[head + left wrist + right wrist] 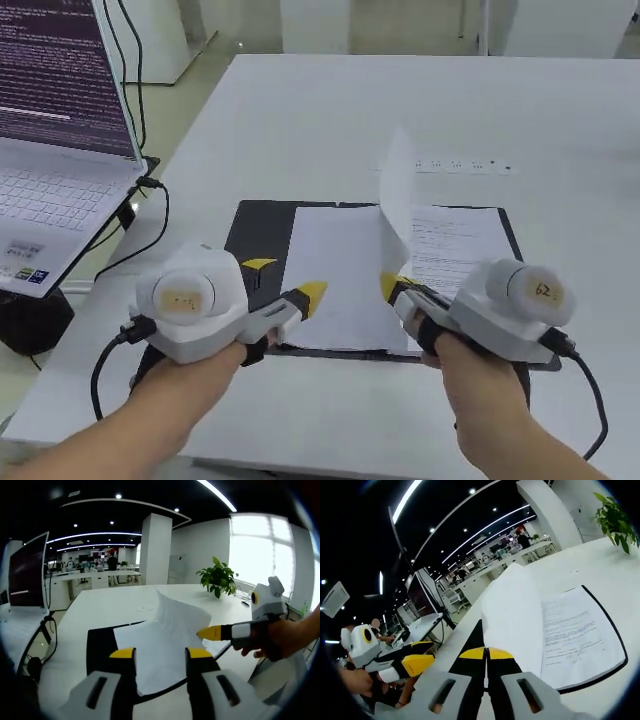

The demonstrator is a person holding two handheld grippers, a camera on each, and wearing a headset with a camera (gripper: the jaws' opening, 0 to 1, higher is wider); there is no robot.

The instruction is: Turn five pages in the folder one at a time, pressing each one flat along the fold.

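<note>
Pinching the page [397, 190] by its near edge, right gripper [395, 287] jaws closed; left gripper [285, 280] wide, empty. Swing it left slowly, then press along the folder [262, 235] fold.

We see a black folder [262, 232] lying open and flat on the table [330, 110] at our twelve o'clock, its dark cover showing as a wide band at nine o'clock and a thin border elsewhere. On the nine o'clock side of the fold a blank white sheet [335, 275] lies flat. On the three o'clock side lies a printed sheet [460, 245] with lines of small text, also flat. Between them one page [397, 185] stands up from the fold, white and slightly curled, its six o'clock corner pinched in the closed right gripper [392, 287].
</note>
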